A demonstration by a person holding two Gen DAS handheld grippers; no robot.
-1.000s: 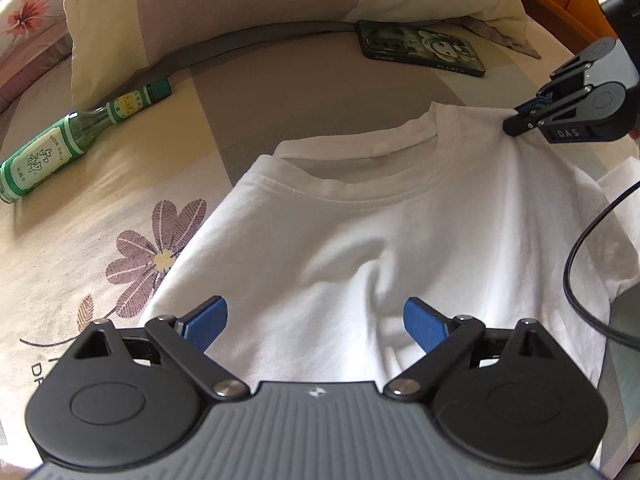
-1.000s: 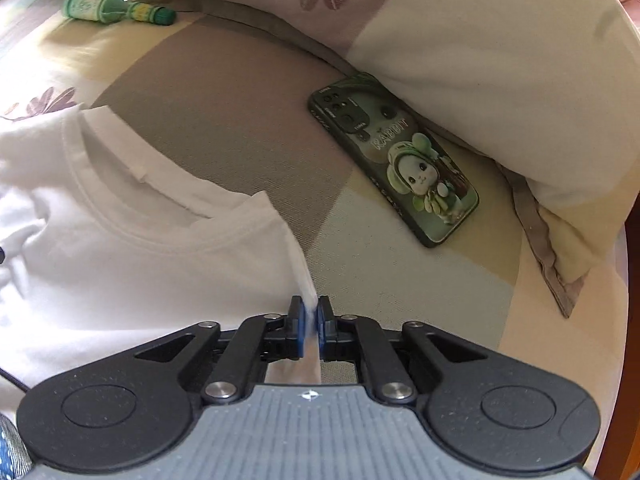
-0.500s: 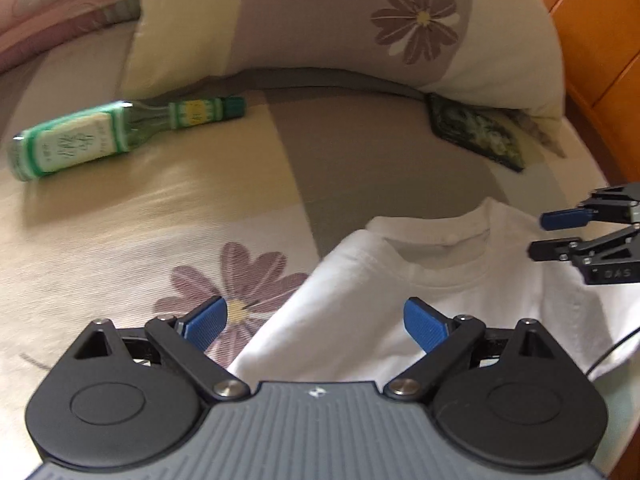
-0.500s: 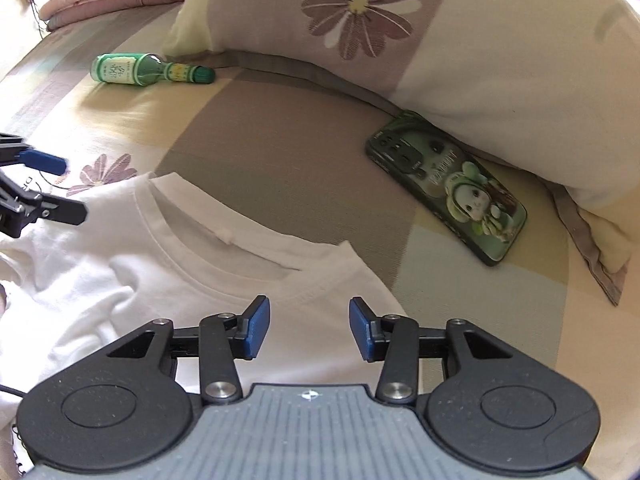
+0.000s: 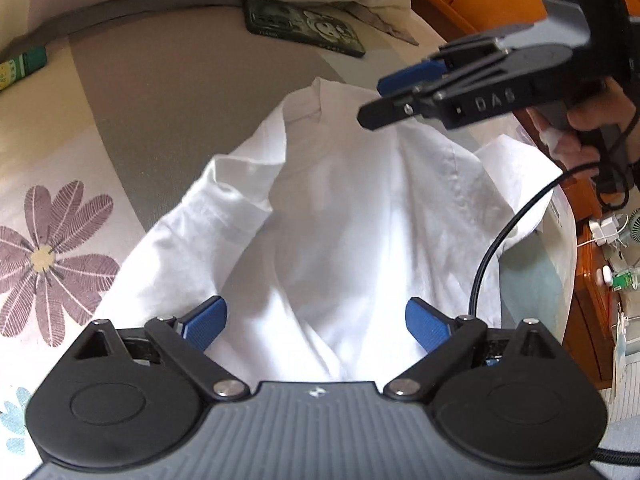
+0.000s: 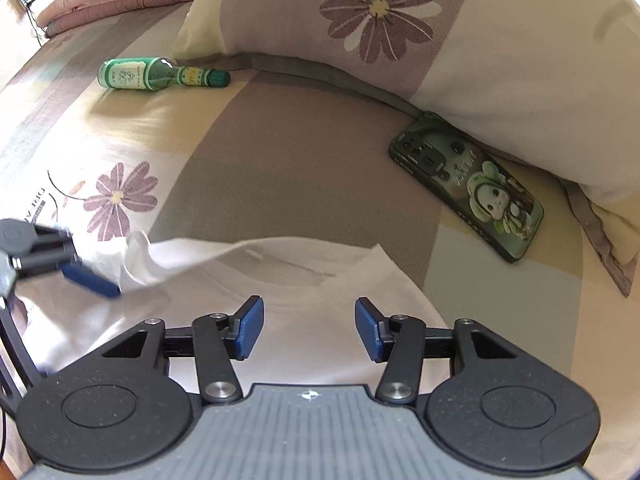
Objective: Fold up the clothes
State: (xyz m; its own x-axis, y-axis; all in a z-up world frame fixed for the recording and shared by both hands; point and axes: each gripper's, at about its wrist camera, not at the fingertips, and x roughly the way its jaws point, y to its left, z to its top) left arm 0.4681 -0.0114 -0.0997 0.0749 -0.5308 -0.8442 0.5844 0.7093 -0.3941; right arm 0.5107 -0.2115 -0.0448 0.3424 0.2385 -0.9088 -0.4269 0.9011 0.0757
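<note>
My right gripper [image 6: 309, 328] is opening above the white T-shirt [image 6: 320, 320], near its collar, pads clear of cloth. Left gripper [image 5: 316, 324] spread wide over the shirt's rumpled shoulder, gripping nothing.

The bed [image 6: 280, 168] has a flowered sheet. On it lie a white shirt [image 6: 320, 320], a green bottle [image 6: 160, 74], a phone [image 6: 468, 184] and a pillow [image 6: 480, 40].

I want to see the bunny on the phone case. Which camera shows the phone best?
The right wrist view shows the phone best: it lies whole beside the pillow, and the cartoon figure on its green case is sharp. In the left wrist view the phone is also visible, but farther off, flatter and blurrier.
</note>
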